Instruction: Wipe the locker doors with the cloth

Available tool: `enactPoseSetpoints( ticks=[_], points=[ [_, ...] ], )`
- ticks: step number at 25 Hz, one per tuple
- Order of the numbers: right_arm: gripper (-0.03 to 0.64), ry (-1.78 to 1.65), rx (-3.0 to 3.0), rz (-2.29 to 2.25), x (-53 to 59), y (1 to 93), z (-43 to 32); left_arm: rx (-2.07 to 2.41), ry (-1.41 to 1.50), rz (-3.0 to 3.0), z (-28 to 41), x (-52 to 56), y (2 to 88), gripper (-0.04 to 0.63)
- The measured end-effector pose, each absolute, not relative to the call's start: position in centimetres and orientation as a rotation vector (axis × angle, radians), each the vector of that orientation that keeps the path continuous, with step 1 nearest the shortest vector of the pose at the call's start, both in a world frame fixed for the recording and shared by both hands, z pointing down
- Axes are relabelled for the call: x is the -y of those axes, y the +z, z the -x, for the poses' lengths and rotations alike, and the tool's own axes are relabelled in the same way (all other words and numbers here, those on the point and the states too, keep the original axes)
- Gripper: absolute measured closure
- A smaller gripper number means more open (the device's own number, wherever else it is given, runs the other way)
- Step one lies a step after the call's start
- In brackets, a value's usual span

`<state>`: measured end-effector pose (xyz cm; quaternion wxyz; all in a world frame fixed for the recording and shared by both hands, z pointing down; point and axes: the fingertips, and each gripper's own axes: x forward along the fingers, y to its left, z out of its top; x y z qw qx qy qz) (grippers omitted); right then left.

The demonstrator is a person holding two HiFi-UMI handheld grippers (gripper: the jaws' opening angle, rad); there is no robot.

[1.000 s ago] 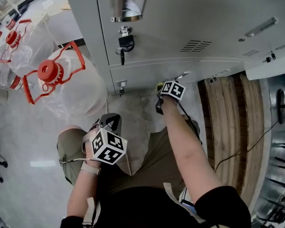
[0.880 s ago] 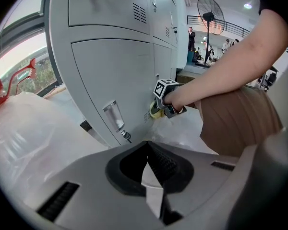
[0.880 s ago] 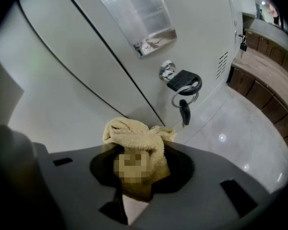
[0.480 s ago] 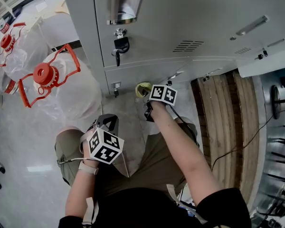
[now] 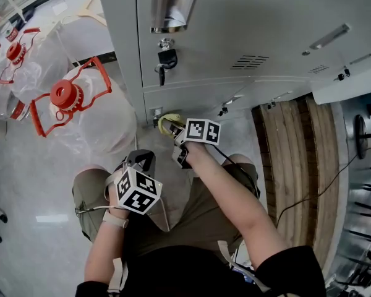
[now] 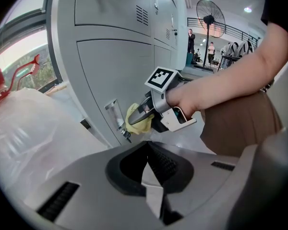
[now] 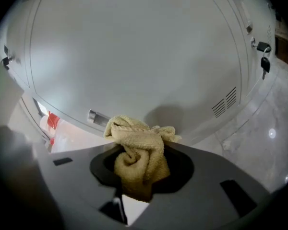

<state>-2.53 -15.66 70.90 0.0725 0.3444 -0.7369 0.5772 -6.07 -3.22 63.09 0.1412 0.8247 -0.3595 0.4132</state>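
**Head view.** The right gripper (image 5: 175,135) is seen low at the foot of the lockers. The yellow cloth (image 5: 167,125) is carried at its tip, at the bottom of the lower door (image 5: 198,93) and just beside the latch (image 5: 156,113). The right arm is stretched forward and down, nearly straight, with the wrist turned towards the door. The left gripper (image 5: 142,159) is held back over the left thigh, well apart from the lockers, with the forearm bent close to the body. A padlock (image 5: 166,58) hangs on the door above, and a jug (image 5: 80,107) stands to the left.

**Left gripper view.** The left jaws are seen closed on each other, with nothing between them. Beyond them the right gripper is shown from the side, and the cloth is pressed near the latch.

**Right gripper view.** The cloth is clamped between the right jaws as a bunched wad that sticks out towards the grey door. Contact with the metal cannot be confirmed from here.

**Risks.**
- The likeliest trouble is judged to be a snag. If the wad is swept across the latch, it could be caught there and pulled from the jaws.
- Because so little cloth stands proud, the paint could be scraped by the hard jaw tips if the gripper is pushed in too far.
- With the arm so extended, pressure may be uneven, and the lowest strip of the door could be missed.
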Motion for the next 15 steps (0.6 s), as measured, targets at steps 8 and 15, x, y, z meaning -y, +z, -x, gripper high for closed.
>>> enactPoseSetpoints(
  ticks=[8, 15],
  points=[
    [0.492, 1.747, 2.354, -0.892, 14.9, 68.4, 7.3, 1.061, 1.206, -2.361, 7.5, 3.0, 63.0, 0.586],
    [0.492, 1.754, 2.479, -0.897, 15.7, 65.6, 8.4, 1.066, 1.196, -2.357, 8.3, 3.1, 63.0, 0.586]
  ],
)
